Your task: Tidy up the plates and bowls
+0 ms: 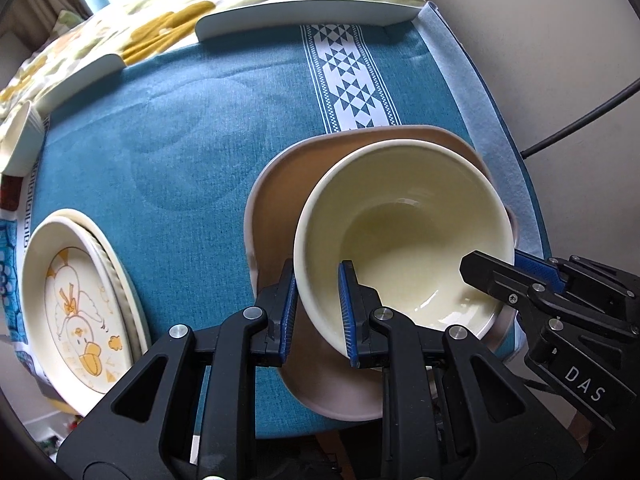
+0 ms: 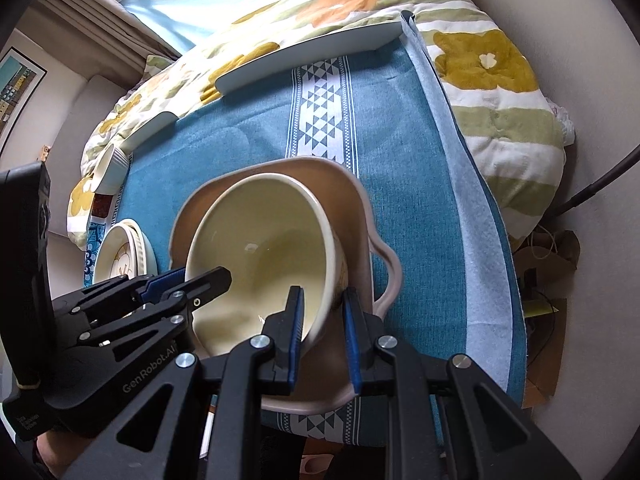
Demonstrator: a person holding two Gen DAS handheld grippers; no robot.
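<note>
A cream bowl (image 1: 404, 232) rests tilted inside a pink-brown dish with a wavy rim (image 1: 272, 200) on the blue tablecloth. My left gripper (image 1: 318, 280) is shut on the bowl's near-left rim, one pad outside and one inside. My right gripper (image 2: 322, 308) is shut on the bowl's (image 2: 260, 248) right rim, and in the left wrist view it shows at the right (image 1: 516, 268). In the right wrist view the left gripper (image 2: 188, 280) enters from the left over the pink-brown dish (image 2: 348, 200).
A stack of cream plates with a duck drawing (image 1: 80, 312) lies at the table's left. A small white ribbed cup (image 1: 20, 140) stands at the far left. White curved boards (image 1: 308, 16) line the far edge against a flowered quilt (image 2: 480, 60). Black cable (image 1: 580, 120) at right.
</note>
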